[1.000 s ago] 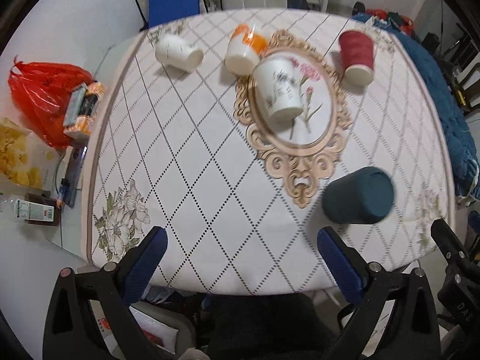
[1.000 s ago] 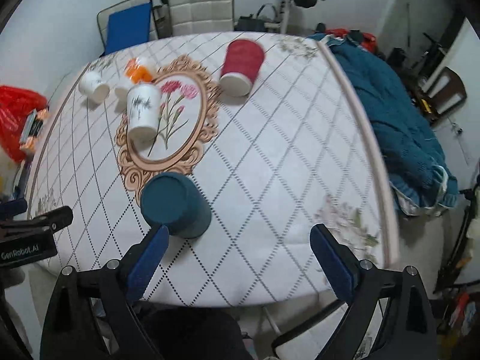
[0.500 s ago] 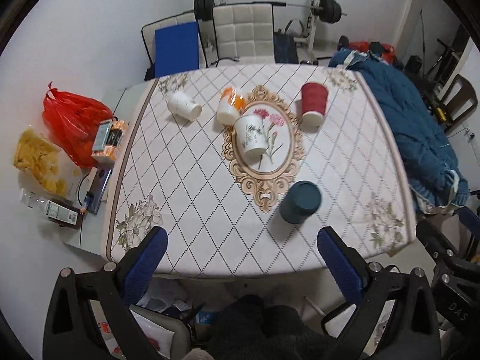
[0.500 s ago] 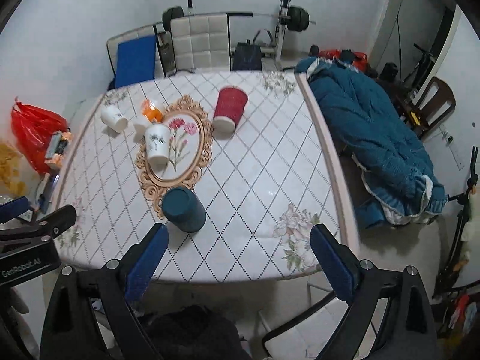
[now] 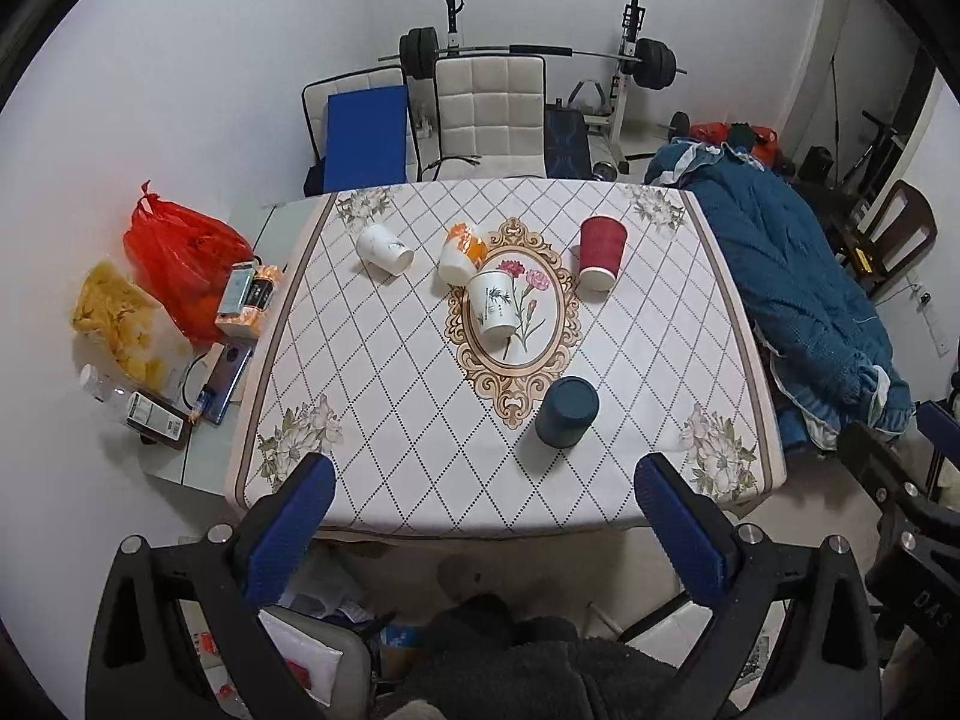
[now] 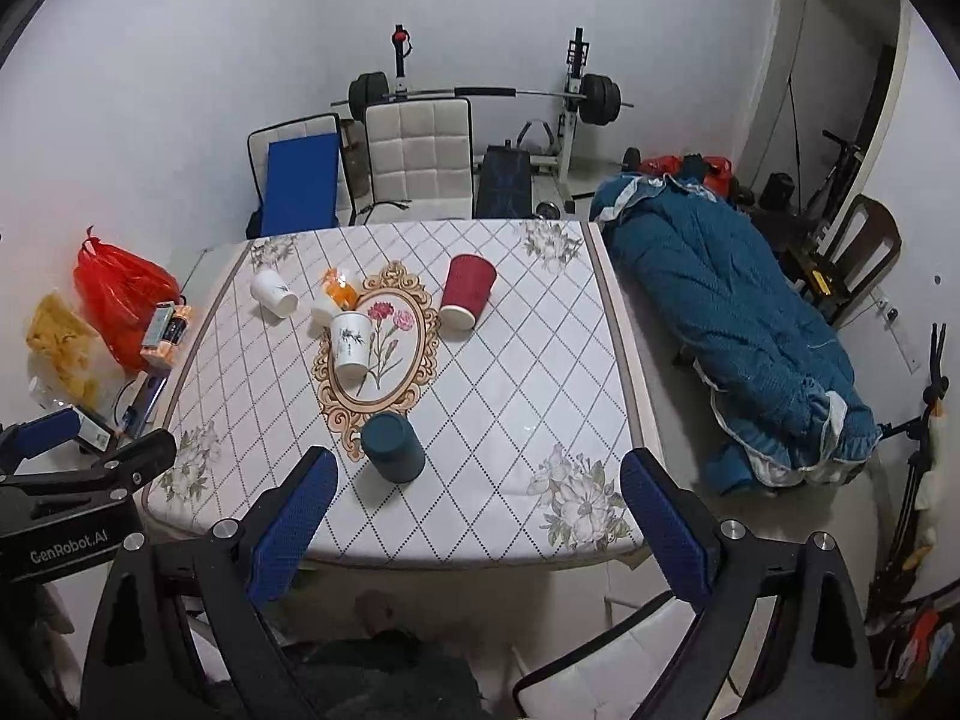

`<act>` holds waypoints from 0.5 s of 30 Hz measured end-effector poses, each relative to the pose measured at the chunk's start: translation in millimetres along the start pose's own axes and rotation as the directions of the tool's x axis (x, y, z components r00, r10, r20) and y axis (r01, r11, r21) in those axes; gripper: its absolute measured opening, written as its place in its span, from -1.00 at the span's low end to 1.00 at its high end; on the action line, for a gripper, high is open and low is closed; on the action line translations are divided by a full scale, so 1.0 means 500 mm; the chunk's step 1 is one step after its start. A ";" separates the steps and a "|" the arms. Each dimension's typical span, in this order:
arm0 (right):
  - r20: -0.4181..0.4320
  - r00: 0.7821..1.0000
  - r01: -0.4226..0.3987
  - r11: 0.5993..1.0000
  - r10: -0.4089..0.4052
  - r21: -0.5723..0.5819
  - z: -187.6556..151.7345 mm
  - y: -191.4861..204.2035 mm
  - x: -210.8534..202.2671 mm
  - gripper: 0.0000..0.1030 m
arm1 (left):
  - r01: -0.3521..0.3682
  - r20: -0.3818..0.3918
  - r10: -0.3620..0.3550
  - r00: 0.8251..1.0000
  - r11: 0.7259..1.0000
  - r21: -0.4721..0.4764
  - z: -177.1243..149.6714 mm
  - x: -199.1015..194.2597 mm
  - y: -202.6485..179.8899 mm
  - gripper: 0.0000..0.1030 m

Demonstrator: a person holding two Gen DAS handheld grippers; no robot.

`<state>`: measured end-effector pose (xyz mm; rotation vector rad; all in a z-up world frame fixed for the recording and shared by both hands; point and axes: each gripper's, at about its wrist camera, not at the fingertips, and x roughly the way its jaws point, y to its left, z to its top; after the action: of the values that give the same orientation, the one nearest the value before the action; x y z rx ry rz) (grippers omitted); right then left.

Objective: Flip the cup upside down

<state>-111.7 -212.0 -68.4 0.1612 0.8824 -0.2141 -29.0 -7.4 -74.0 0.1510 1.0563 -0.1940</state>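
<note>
1. Left wrist view: the left gripper hangs with its jaws spread wide and nothing between them, back from the near edge of the table and high above it.
2. Ahead of it, slightly toward its right finger, the dark teal cup stands with its closed base up and its mouth on the cloth, so it looks already flipped.
3. Further ahead are a white floral cup on the oval medallion, an orange-and-white cup and a plain white cup off to the left, and a red ribbed cup to the right. All appear to rest mouth down, though I cannot be sure for the leaning ones.
4. Handling, as a judgement: these look like light paper cups with thin walls that would crush under a hard squeeze. The smooth ones could be slippery, while the ribbed red sleeve should grip better. I would pinch across the mid-wall, gently, and keep off the rim.
5. At this view's right edge the other tool shows the letters "DAS"; the rest is cut off.
6. Right wrist view: the right gripper is likewise wide open and empty, with the dark teal cup just ahead of its left finger.
7. The left tool at the far left reads "GenRobot.AI". Print on the boxes beside the red bag is too small to read.
</note>
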 end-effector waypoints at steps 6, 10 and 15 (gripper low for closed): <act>0.002 1.000 -0.003 1.000 0.003 0.002 0.003 -0.007 -0.039 0.89 | -0.005 -0.007 0.005 1.000 1.000 -0.003 -0.011 -0.023 -0.007 0.99; 0.000 1.000 -0.002 1.000 0.002 0.005 0.002 -0.013 -0.052 0.89 | -0.012 -0.012 0.011 1.000 1.000 -0.014 -0.018 -0.031 -0.011 0.99; -0.004 1.000 -0.006 1.000 0.006 0.005 -0.001 -0.019 -0.061 0.89 | -0.013 -0.026 0.013 1.000 1.000 -0.024 -0.023 -0.031 -0.012 0.99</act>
<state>-133.2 -217.6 -45.5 0.1693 0.8855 -0.2103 -47.6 -9.3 -66.2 0.1389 1.0831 -0.1679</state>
